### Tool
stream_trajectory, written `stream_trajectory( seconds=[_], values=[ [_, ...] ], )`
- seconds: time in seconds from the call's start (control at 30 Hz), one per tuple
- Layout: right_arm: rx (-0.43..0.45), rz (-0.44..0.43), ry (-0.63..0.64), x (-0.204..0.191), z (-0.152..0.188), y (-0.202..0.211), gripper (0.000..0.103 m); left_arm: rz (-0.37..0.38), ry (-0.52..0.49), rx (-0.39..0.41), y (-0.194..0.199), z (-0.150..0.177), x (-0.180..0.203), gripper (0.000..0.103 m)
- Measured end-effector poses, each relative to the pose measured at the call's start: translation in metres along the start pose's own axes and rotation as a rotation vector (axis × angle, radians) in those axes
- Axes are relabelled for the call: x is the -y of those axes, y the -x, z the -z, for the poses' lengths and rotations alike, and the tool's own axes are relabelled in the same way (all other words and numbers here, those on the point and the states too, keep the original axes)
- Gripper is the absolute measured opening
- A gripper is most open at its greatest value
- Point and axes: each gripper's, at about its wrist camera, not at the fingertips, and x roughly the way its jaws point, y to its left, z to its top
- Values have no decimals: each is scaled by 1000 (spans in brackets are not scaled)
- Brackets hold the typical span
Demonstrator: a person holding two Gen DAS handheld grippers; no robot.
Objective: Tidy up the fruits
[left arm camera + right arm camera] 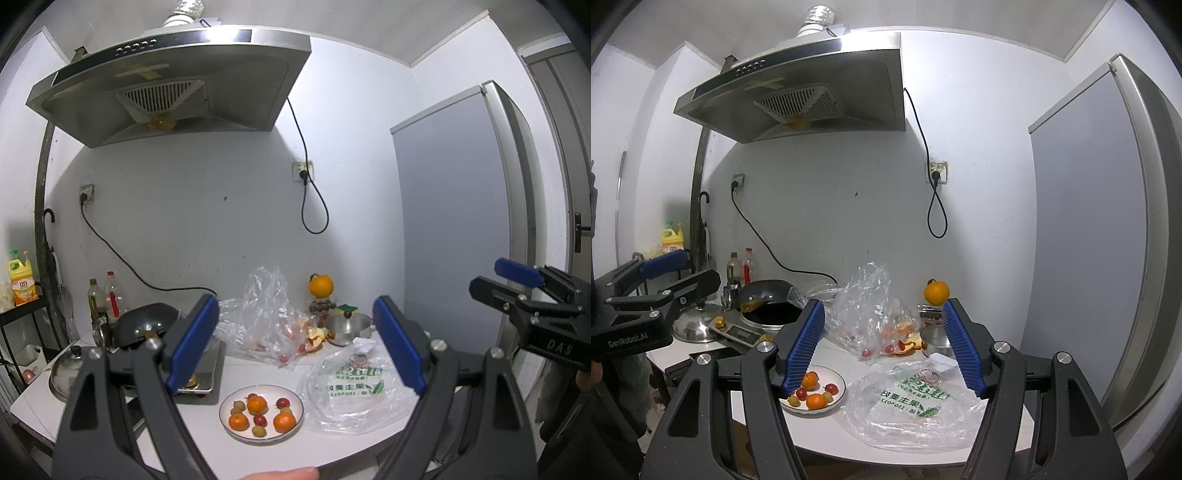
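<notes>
A white plate [295, 400] on the white table holds three small oranges [256, 404], red cherry tomatoes [283, 402] and yellowish round fruits. It also shows in the right wrist view [839, 384]. A flat printed plastic bag [351, 391] lies right of the plate. A crumpled clear bag [269, 314] with fruit and orange peel sits behind. My left gripper [299, 347] is open and empty, above the plate. My right gripper [886, 354] is open and empty, above the printed bag [916, 402]; it appears at the right of the left wrist view [517, 280].
A large orange [320, 286] stands on a holder at the back. A small steel pot [349, 326], a black wok [146, 323] on a stove, a steel lid [66, 373], bottles [110, 295] and a grey fridge [461, 221] surround the table. A range hood hangs above.
</notes>
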Motion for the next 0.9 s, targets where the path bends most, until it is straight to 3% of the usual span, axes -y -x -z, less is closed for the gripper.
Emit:
stream_trajectory(
  seconds=[0.9],
  values=[
    [-12, 0, 3, -4, 0, -2, 70, -9, 10, -19, -5, 4, -2, 87]
  ],
)
